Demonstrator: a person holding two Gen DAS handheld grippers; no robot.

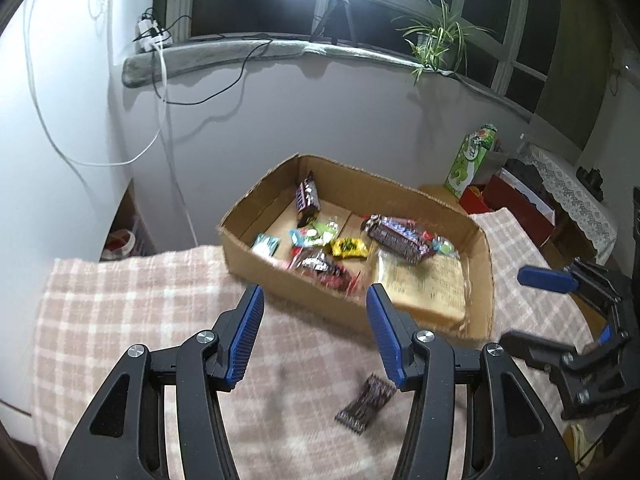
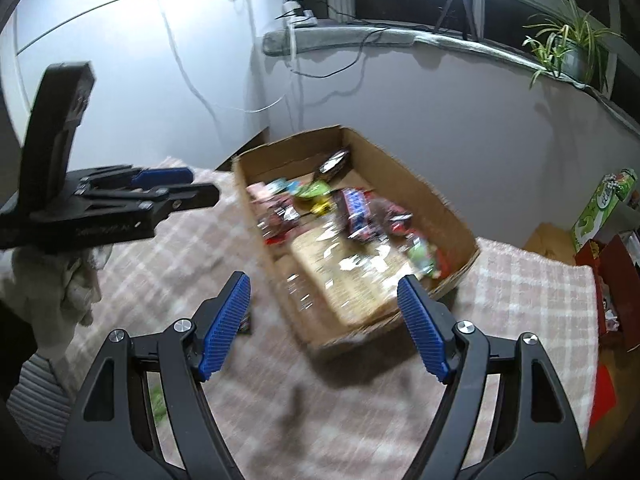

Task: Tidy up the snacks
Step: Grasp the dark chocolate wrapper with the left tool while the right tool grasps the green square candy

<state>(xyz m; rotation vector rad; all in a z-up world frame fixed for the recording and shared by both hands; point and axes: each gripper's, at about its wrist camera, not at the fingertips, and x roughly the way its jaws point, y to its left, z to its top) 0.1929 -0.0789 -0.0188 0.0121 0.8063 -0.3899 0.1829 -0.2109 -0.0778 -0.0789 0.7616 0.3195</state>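
While we angle both hands downward over the plaid blanket (image 1: 120, 312), our left gripper (image 1: 316, 300) and right gripper (image 2: 324, 292) gape empty, short of the cardboard box (image 1: 256, 248) edge.

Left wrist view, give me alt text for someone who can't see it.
The open, empty left gripper hovers over a plaid blanket, facing a cardboard box of wrapped snacks. One dark snack bar lies on the blanket outside it; the right gripper shows at right.

Brown cardboard box (image 1: 256, 240) on pink-and-white plaid blanket (image 1: 132, 308); dark wrapper (image 1: 366, 404); blue-padded black jaws.
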